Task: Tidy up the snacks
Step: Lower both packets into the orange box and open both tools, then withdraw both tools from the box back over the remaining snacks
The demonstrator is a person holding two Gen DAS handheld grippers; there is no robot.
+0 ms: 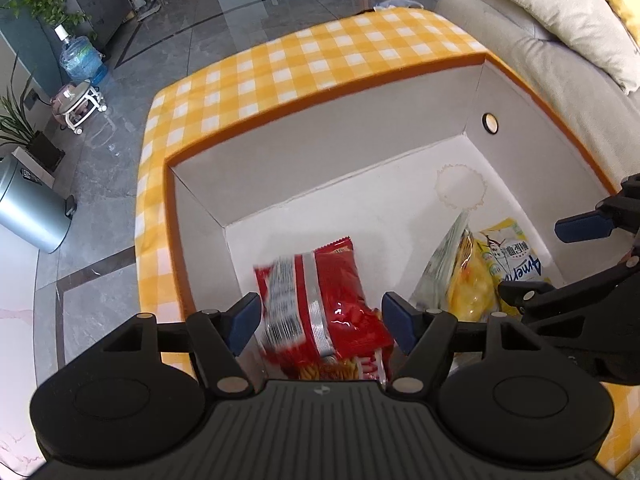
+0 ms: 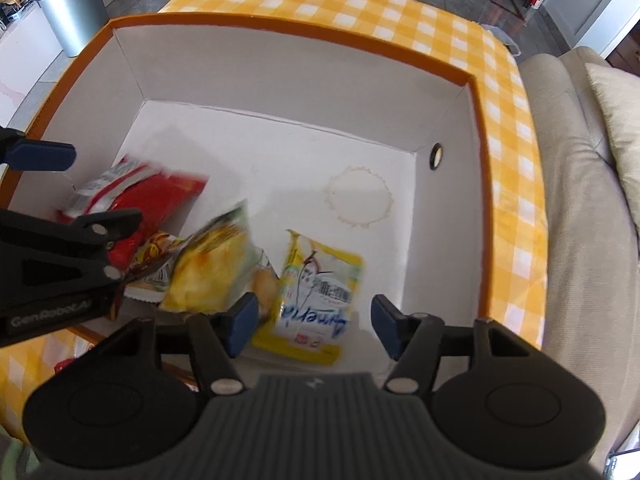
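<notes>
A big box with white inside walls and an orange rim sits on a table w/ a yellow-and-white check cloth. Both grippers point down into the box.

Left gripper: its blue pads stand wide apart. A red bag is right between them, but the pads don't press on it; there's a gap on each side. The red bag looks blurry (its silver seam strip faces up). In the right wrist view the same red bag is at the left side of the box, near the left wall.

Right gripper: pads apart too, not as wide, nothing squeezed. A flat yellow pack w/ blue writing lies on the box floor, between and just past the pads, touching neither. It looks blurry as well.

Next to it, on its left, is a puffy yellow bag w/ a bit of green on top, leaning on the red bag side. A small dark-red wrapper pokes out between the red bag & the puffy yellow bag.

A round mark w/ a wavy edge is on the box floor, far side. A small round hole is in the right wall.

Outside the box: a beige sofa to the right, a silver bin on the floor to the left.
</notes>
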